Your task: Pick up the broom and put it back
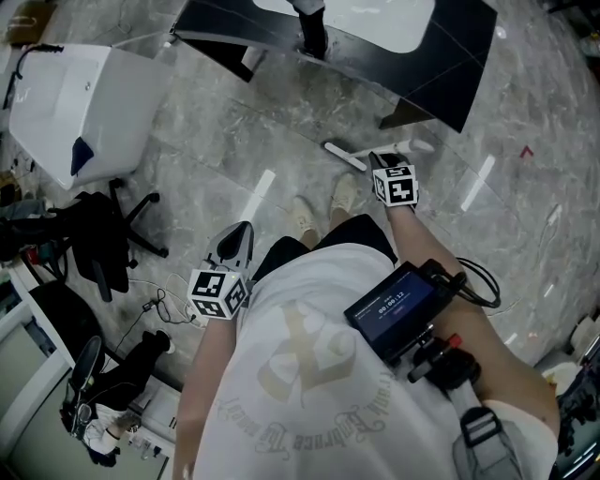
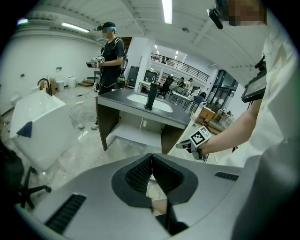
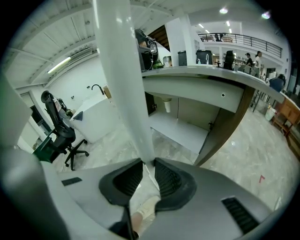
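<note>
Floor (image 1: 234, 141): grey veined stone, glossy, running through a large white-walled hall with strip lights. Table (image 1: 459, 66): one, dark top, at the upper middle of the head view, with one white basin (image 1: 375, 19) set in it and an open shelf beneath. White cabinet (image 1: 84, 103): one, upper left. Black office chair (image 1: 103, 234): one, left edge, with cables and clutter on the floor below it. Shoes (image 1: 302, 220): two, centre. Broom (image 3: 124, 70): one, its white handle rising steeply from the right tool (image 3: 149, 164), whose jaws are clamped on it, just in front of the table's near corner. Left tool (image 2: 150, 158): jaws together, nothing between them, lower left of centre in the head view. Second person: one, standing behind the table. Bare floor lies at the right side.
</note>
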Demonstrator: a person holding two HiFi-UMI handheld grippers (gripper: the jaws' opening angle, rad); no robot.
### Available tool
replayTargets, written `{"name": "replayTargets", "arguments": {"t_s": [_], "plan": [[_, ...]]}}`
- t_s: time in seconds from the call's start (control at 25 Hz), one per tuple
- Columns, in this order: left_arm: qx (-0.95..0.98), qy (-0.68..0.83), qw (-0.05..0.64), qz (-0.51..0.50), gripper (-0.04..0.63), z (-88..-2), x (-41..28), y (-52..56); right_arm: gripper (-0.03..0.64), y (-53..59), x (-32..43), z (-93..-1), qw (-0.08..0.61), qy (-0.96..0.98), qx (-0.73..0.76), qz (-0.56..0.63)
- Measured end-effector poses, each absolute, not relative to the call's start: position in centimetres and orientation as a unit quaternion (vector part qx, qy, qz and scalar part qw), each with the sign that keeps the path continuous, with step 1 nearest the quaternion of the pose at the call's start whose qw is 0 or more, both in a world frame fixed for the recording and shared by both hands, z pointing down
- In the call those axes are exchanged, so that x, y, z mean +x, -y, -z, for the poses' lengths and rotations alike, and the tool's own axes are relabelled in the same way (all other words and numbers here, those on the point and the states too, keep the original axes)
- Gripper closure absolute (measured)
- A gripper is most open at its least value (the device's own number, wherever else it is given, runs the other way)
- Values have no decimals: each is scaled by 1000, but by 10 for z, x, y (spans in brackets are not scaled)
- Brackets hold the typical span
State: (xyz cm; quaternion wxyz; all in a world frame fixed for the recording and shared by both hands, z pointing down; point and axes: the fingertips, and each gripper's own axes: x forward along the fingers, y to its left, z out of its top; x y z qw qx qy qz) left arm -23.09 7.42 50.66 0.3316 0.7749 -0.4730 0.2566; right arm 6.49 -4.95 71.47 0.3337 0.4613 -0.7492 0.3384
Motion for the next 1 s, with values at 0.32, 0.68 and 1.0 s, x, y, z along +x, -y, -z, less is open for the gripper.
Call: {"name": "replayTargets", "arguments": {"t_s": [0.32,0.68,1.0], "plan": [[762,482,342,-265,583,-525,-223,-66,528,64,70,-745,342,749,448,-349],[759,484,345,-267,583,-526,-214,-70,528,82,76,-747,339,754,446,-342],[753,487,354,-267,583,-527,-211,-77,528,97,77,-746,343,758,443,-333]]}}
